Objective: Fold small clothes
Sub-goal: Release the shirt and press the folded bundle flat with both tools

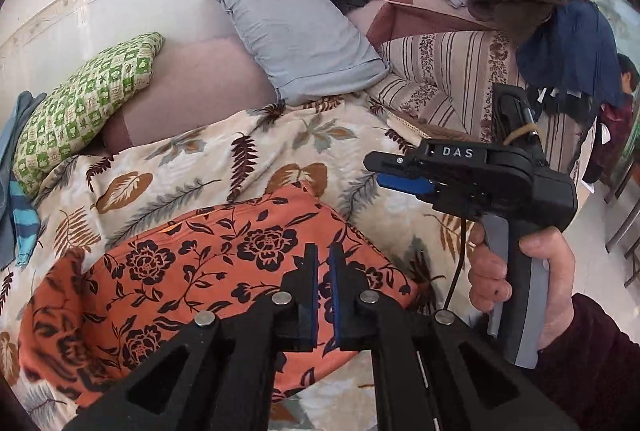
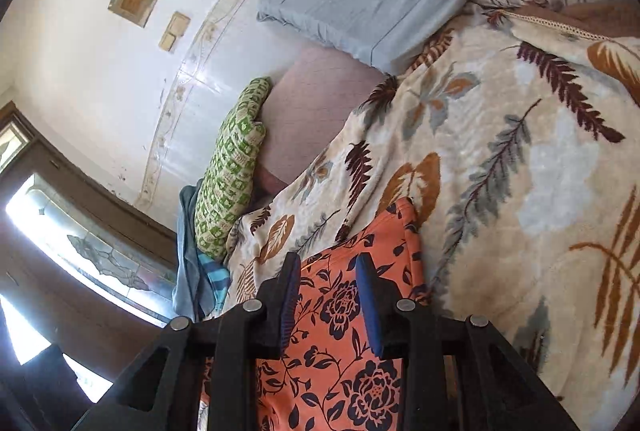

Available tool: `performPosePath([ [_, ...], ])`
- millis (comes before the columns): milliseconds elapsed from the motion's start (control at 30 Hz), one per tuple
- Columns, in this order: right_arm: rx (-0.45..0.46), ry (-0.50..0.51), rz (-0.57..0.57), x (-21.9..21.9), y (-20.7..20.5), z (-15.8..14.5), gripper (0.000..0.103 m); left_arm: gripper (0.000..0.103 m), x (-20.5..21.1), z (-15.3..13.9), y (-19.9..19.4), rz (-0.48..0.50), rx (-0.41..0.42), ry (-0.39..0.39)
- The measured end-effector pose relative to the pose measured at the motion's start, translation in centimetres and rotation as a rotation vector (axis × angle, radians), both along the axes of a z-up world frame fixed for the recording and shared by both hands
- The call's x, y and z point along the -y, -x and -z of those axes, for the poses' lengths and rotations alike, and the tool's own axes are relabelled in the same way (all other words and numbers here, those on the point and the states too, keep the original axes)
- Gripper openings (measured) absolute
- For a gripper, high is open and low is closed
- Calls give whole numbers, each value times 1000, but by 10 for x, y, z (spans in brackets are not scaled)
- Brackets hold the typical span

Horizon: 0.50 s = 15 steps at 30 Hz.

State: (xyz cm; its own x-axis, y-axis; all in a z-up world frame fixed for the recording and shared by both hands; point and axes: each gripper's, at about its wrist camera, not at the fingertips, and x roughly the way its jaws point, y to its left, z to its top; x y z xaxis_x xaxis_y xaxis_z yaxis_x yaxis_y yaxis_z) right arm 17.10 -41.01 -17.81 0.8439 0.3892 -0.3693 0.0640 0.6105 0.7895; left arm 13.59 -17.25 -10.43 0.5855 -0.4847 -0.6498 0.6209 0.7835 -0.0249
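Orange floral garment (image 1: pixel 192 279) lies spread flat on the leaf-print blanket (image 1: pixel 208 167), directly under and ahead of both sets of jaws. That blanket covers most of the bed and runs out past the jaws on every side in the right wrist view. Beyond the jaws, toward the wall, a grey-blue pillow (image 1: pixel 300 35) leans at the head of the bed, and a striped floral pillow (image 1: pixel 452 71) sits just beside it. To the left of the left jaws, a green checked cushion (image 1: pixel 84 111) rests at the blanket's edge, touching some blue cloth (image 1: pixel 16 199) bunched beside it.

The left gripper (image 1: pixel 324 291) hovers over the garment with its jaws drawn to a narrow gap, nothing between them. The right gripper (image 2: pixel 328 295) points across the garment's corner with its jaws moderately apart, the printed fabric showing through the gap; whether the pads touch the cloth cannot be told. In the left wrist view, the right hand (image 1: pixel 520 279) grips that tool's handle, to the right of the left jaws.
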Motion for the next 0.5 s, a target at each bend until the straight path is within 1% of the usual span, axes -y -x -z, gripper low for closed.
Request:
performPosePath([
  [33,0,11,-16,-1,0,-2,32,6,-7,6,1,-26,-17,-2],
  [67,-7,37,-30,-2,0,-4,32,10,-19,14,-1,-71,-55,6],
  [100,-18,62,-39,-4,-1,-4,32,17,-36,25,-5,-131,-107,24],
  [133,-31,75,-48,-6,-2,-3,32,22,-58,37,-8,-206,-162,44],
  [200,-44,52,-74,-10,-1,3,32,40,-108,60,-9,-374,-250,90],
  [233,-47,43,-91,-14,-3,5,32,43,-135,71,-7,-462,-289,116],
  [267,-51,46,-106,-20,-6,6,32,48,-161,82,-4,-543,-328,146],
  [300,-55,62,-119,-28,-9,5,32,50,-187,91,0,-618,-360,186],
  [333,-58,85,-132,-37,-12,5,32,51,-210,98,5,-691,-382,227],
  [400,-66,141,-164,-56,-19,4,32,59,-247,105,13,-809,-387,291],
  [467,-77,195,-199,-77,-24,5,32,64,-273,109,21,-891,-377,364],
  [500,-83,216,-221,-87,-27,7,32,68,-282,112,23,-906,-382,404],
])
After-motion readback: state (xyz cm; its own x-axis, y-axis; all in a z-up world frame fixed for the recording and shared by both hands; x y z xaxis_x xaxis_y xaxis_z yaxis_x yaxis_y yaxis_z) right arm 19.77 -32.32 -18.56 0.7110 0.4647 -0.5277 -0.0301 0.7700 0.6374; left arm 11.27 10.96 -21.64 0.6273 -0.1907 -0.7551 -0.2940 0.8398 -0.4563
